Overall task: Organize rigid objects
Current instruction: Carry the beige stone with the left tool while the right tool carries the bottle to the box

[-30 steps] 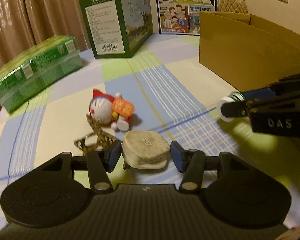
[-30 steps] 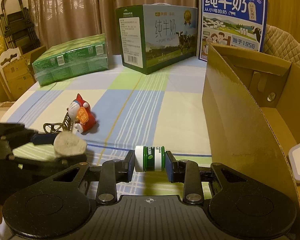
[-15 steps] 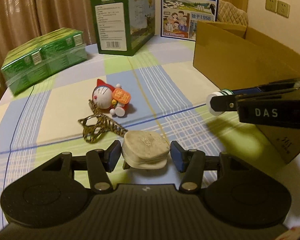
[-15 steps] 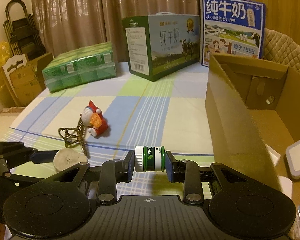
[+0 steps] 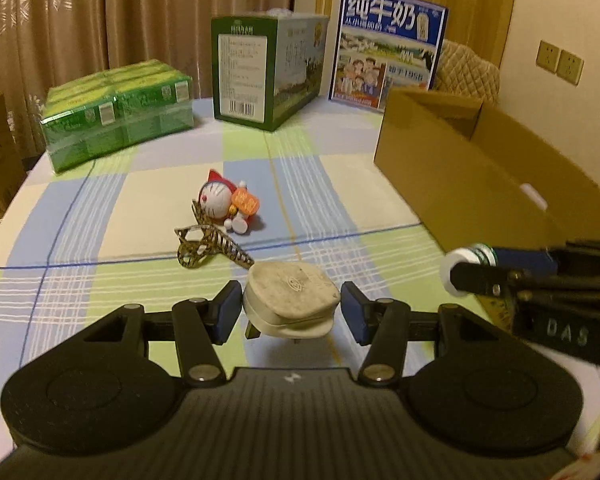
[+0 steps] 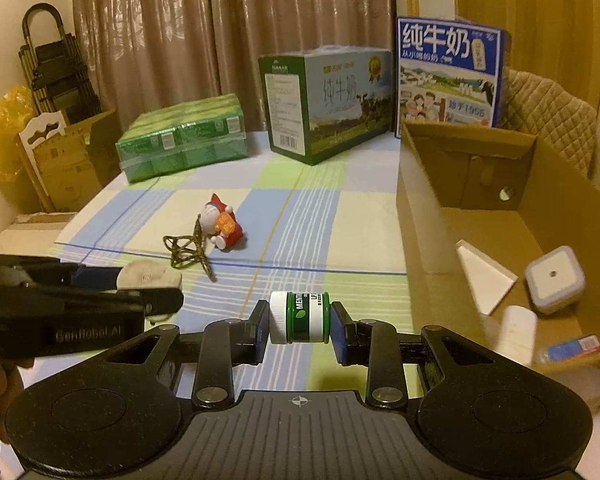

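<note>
My left gripper [image 5: 290, 310] is shut on a dirty white plug adapter [image 5: 290, 298] and holds it above the checked tablecloth. It also shows in the right wrist view [image 6: 148, 276]. My right gripper [image 6: 298, 318] is shut on a small green bottle with a white cap [image 6: 300, 317], held above the cloth left of the open cardboard box [image 6: 428, 208]. The bottle shows at the right of the left wrist view [image 5: 466, 260]. A Doraemon toy [image 5: 228, 202] and a patterned hair clip [image 5: 204, 244] lie on the table.
The cardboard box [image 5: 440, 168] holds a white square device [image 6: 554, 278], a white triangular piece [image 6: 484, 276] and other small items. A green shrink-wrapped pack [image 5: 116, 112], a green milk carton box [image 5: 264, 68] and a blue milk box [image 5: 388, 52] stand at the back.
Both grippers have risen and pulled back from the table with their objects held. The toy and clip now look farther away, and more of the box's inside shows.
</note>
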Tool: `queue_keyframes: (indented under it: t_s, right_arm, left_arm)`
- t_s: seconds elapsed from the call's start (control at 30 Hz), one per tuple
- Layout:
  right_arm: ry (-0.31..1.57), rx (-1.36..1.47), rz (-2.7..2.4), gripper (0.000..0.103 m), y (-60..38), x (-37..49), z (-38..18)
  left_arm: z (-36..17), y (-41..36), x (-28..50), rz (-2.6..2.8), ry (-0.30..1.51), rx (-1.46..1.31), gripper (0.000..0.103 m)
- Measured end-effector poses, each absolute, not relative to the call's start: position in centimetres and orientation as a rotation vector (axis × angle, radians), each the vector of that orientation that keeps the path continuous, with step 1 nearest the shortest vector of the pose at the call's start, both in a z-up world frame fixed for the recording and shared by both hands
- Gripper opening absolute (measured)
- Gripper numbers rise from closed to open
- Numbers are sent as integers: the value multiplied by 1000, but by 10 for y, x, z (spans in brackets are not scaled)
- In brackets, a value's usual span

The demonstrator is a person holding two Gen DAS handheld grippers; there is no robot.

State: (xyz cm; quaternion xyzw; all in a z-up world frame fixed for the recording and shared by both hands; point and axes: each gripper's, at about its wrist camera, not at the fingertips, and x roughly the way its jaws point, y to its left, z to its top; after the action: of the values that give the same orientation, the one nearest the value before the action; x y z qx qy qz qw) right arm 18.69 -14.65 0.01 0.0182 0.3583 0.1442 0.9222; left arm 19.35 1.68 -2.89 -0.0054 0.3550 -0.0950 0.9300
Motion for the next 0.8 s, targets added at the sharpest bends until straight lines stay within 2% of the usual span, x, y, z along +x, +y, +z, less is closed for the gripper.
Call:
queue_keyframes:
  t_s: [0.3,0.8]
  right_arm:
    - [664,39,281,28,-158,150,45]
    - [596,77,199,28,-212,126,89]
  left_arm:
    - [16,4,164,-204,669,-36,49]
    - [52,-23,133,-217,655,-22,49]
